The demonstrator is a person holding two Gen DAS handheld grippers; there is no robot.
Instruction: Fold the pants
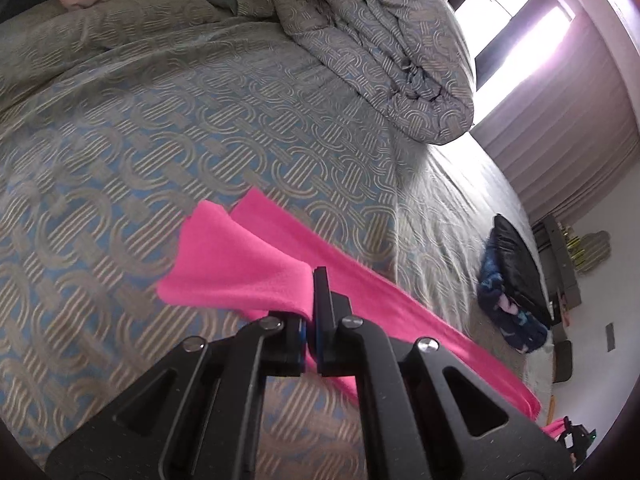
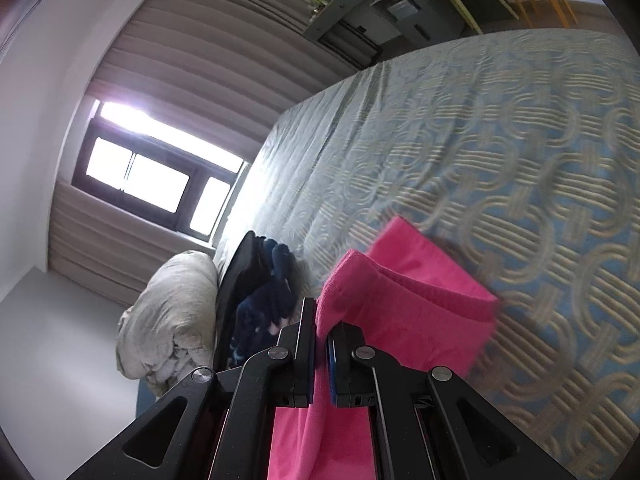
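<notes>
Patterned bedspread (image 1: 168, 128) lies beneath pink pants (image 1: 248, 256), lifted clear: left hand-held gripper (image 1: 310, 316) clamps the leg end, right hand-held gripper (image 2: 320, 344) the waistband. Folding seems barely begun.

Pants (image 1: 248, 256): pink fleece-like cloth, matt, soft nap. Bedspread (image 1: 160, 128): woven cloth w/ raised pattern, slight sheen. Left gripper (image 1: 311, 320) & right gripper (image 2: 320, 336): black matt, prob. plastic, fine-speckled; bright metal screws. Curtain (image 2: 192, 52): matt pleated cloth.
</notes>
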